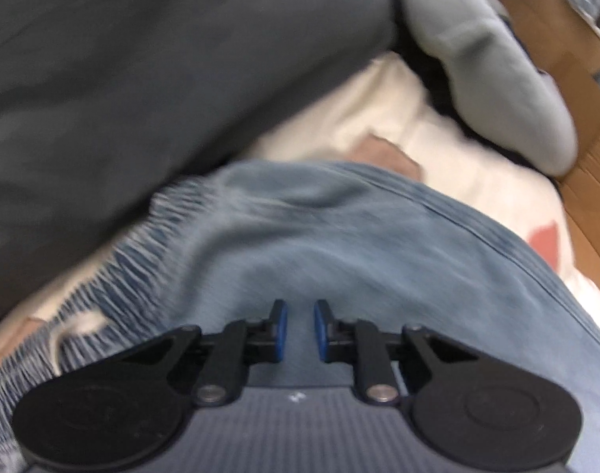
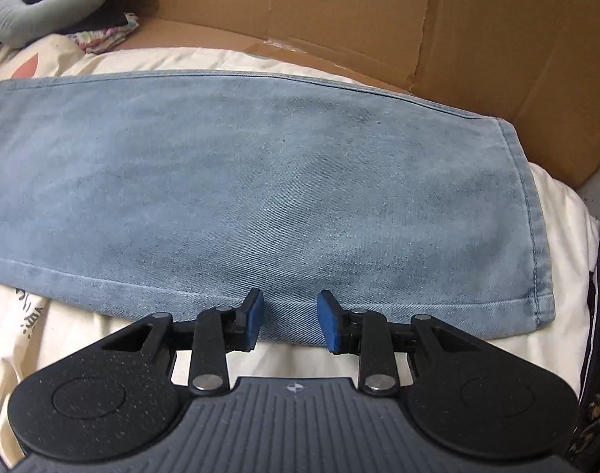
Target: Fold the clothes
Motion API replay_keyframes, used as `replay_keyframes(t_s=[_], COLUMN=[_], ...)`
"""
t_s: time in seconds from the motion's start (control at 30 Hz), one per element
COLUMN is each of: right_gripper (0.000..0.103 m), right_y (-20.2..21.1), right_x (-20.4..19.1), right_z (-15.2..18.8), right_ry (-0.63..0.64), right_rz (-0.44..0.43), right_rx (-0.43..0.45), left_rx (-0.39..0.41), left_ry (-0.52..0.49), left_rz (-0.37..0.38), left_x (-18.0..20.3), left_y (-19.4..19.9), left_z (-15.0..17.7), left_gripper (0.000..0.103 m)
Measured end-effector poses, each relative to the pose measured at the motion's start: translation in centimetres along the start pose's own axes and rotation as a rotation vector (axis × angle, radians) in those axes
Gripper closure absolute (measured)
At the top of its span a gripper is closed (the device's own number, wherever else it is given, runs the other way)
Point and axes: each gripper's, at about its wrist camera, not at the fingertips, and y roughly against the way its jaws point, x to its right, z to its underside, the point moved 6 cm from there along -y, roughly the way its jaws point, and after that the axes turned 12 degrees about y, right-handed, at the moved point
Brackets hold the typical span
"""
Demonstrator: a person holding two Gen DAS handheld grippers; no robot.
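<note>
Jeans (image 2: 240, 181): faded blue denim, twill weave. Box (image 2: 378, 12), 12 o'clock: matt brown cardboard. Bedsheet (image 2: 552, 213): smooth cream cloth.

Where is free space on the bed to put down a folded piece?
Bare cream sheet lies right of the jeans hem, and a strip between their near edge and the right gripper. The far left is crowded: grey pillow, dark garment.

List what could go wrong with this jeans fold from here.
1. The left gripper sits over flat denim near the elastic waistband, so it may pinch only one layer.
2. The right gripper straddles the jeans edge with open jaws; cream bedding could get caught.
</note>
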Motion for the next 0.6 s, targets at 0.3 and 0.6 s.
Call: replay_keyframes(t_s=[0.3, 0.6], right_gripper=[0.066, 0.064], right_y=[-0.5, -1.0], right_x=[0.5, 0.9], right_z=[-0.4, -0.4], right_ry=[-0.009, -0.023], right_rz=[0.033, 0.044], right_rx=[-0.019, -0.011], left_rx=[0.018, -0.02], left_ry=[0.031, 0.117], left_rz=[-0.023, -0.041], left_x=[-1.3, -1.6], left_y=[-1.9, -4.1], left_z=[-3.0, -5.8], left_gripper=[0.092, 0.1])
